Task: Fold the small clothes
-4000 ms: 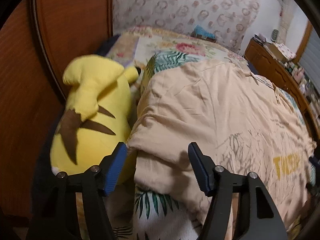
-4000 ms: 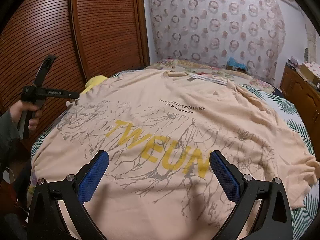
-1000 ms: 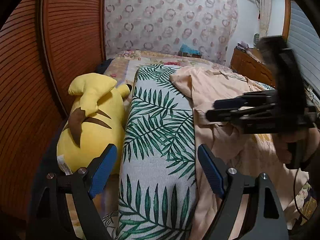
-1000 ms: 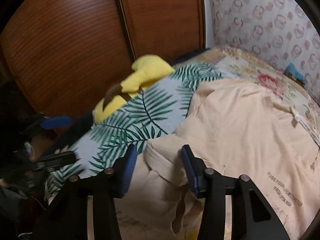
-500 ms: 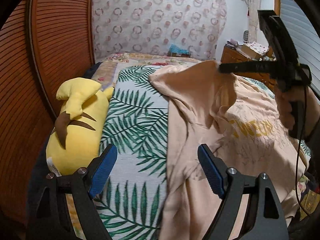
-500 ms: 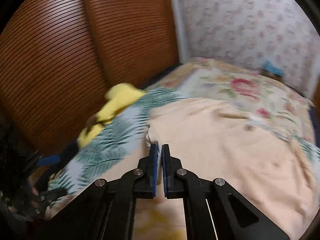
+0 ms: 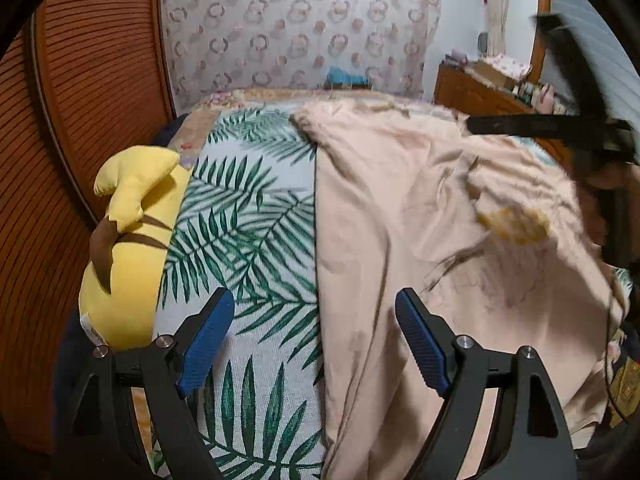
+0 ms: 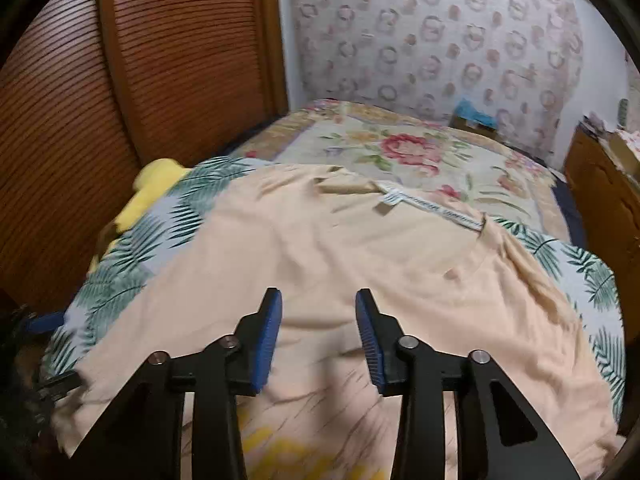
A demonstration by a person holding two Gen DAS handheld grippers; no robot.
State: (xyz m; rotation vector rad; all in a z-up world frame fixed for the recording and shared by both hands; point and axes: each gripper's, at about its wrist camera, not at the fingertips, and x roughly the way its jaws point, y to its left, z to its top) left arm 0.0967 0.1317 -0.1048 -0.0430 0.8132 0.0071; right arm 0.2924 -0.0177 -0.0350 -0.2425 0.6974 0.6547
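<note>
T-shirt (image 8: 320, 248) flap folded over; right claw (image 8: 319, 336) opening, empty; left claw (image 7: 316, 336) wide, empty.

**Peach T-shirt lying partly folded on the bed**

A peach T-shirt (image 8: 320, 248) with yellow lettering and thin dark crackle lines lies spread over the bed's palm-leaf cover (image 7: 248, 232). Its left side is turned inward, which leaves a long straight edge running up the leaf print. The turned-over cloth shows plain fabric, wrinkled and somewhat bunched. A white neck label (image 8: 432, 206) lies at the far end, near the floral bedding.
</note>
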